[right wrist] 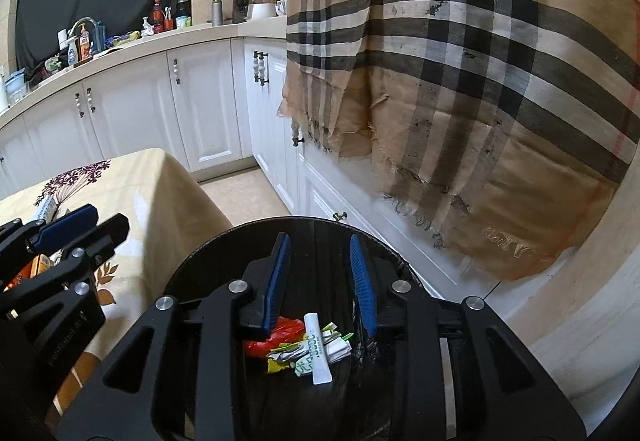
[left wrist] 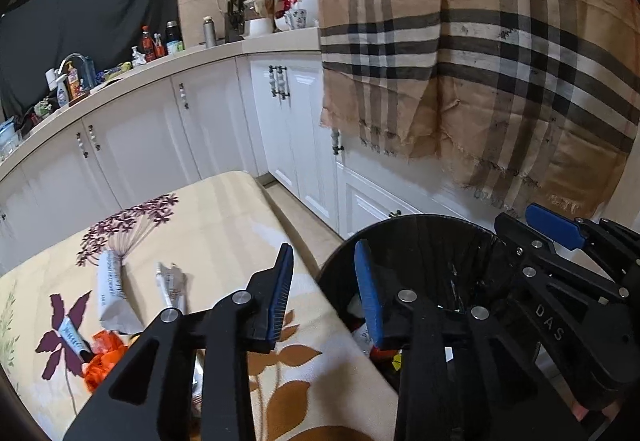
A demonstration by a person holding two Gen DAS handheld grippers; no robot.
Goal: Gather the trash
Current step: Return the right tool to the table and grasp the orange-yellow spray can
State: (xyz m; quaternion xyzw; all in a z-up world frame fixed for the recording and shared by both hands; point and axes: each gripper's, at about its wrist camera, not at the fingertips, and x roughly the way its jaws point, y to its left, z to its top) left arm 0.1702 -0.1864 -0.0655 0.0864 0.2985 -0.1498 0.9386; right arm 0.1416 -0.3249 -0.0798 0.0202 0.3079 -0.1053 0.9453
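Plastic and paper trash: light, soft, crushable wrappers; the white tube (left wrist: 111,287) is stiffer, best pinched mid-body.
Where: on the desk (left wrist: 224,217), left of the left gripper (left wrist: 326,291).
Left jaws: apart, empty.
Right gripper (right wrist: 320,281): jaws apart, empty, above the black bin (right wrist: 224,253).
Bin contents: tube and wrappers, below the jaws.

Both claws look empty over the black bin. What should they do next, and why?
Probably swing the left claw back over the table to the white wrapper. Both it and the right claw are open with nothing between the pads, the bin already holds dropped wrappers, and litter like the orange scrap remains on the tablecloth.
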